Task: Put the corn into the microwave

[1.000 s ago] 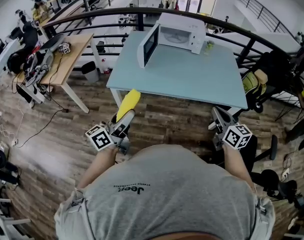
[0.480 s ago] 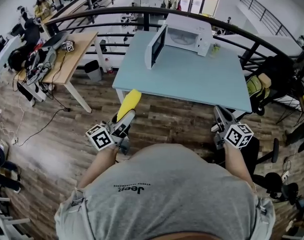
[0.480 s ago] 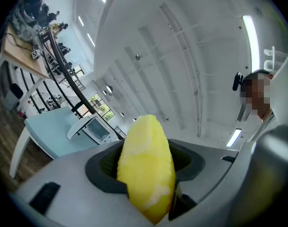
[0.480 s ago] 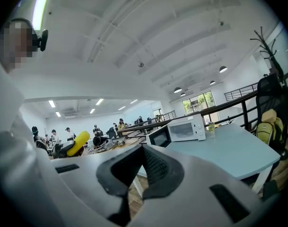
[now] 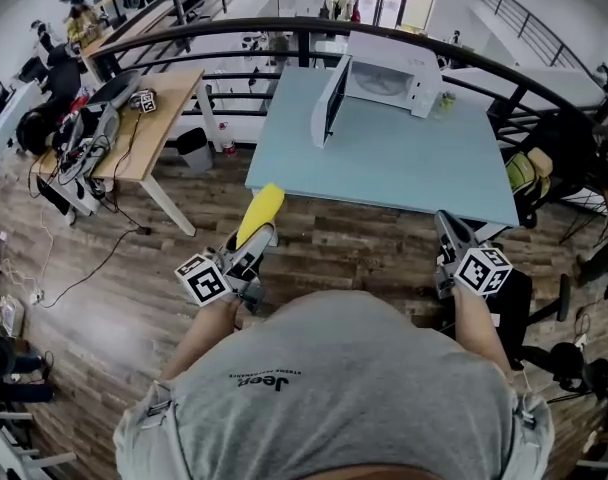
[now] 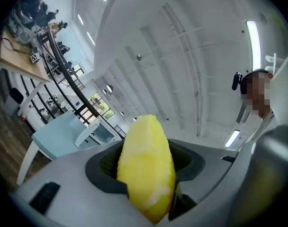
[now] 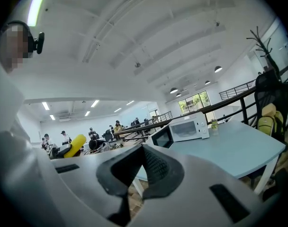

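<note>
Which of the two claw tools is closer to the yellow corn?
Left. The left gripper is clamped on the corn, which sticks out past its jaws. The right gripper is at the person's other side, well apart from it.

Ahead of our jaws, well apart from them, we see a pale blue table [image 5: 384, 168] bearing a white microwave [image 5: 394, 80], door open, a small bottle [image 5: 447, 102] just beside it.

There is one corn cob [image 5: 259, 211], one white microwave [image 5: 389, 78] and one small bottle [image 5: 446, 99]. There are two tables, a pale blue table [image 5: 384, 163] and a wooden desk [image 5: 159, 118]. There are two grippers, the left gripper [image 5: 256, 238] and the right gripper [image 5: 447, 226], and one waste bin [image 5: 194, 149].
</note>
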Available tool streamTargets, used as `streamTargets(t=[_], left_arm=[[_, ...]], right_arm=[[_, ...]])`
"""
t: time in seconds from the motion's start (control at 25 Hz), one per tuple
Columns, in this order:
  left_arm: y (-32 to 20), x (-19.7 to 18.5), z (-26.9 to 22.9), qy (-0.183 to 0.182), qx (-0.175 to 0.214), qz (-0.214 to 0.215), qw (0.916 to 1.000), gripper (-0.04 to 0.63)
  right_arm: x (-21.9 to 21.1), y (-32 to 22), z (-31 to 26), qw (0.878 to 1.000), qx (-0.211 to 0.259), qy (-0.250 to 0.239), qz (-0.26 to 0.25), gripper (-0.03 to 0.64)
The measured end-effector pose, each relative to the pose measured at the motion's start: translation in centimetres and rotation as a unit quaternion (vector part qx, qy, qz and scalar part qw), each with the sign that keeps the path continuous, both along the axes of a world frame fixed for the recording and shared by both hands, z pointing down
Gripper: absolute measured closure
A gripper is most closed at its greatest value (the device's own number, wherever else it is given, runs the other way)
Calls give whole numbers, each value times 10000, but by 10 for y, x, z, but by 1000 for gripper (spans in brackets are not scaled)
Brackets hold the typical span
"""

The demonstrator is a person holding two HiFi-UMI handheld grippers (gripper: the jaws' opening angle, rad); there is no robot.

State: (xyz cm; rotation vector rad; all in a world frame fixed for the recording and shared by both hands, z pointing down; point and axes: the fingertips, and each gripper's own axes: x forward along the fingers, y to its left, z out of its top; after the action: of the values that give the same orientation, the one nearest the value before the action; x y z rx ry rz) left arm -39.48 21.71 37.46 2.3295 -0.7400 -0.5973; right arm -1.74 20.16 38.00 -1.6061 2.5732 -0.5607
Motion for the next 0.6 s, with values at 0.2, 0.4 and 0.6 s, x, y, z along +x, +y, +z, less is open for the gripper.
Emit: streamTargets(t=[0.2,0.4,0.6], left_arm=[[-11,-16,10,-96,-45,60,9999,351],[-24,-12,16,-134,-76,85,9998,351],[-42,14,18,-234,-99,16,9997,351]], right_arm=[[-18,-7,4,9999,-73,73,17,598],[-17,-23,8,9999,-115,96,-14,598],[10,-51,16,9999,-110,-20,-75,598]])
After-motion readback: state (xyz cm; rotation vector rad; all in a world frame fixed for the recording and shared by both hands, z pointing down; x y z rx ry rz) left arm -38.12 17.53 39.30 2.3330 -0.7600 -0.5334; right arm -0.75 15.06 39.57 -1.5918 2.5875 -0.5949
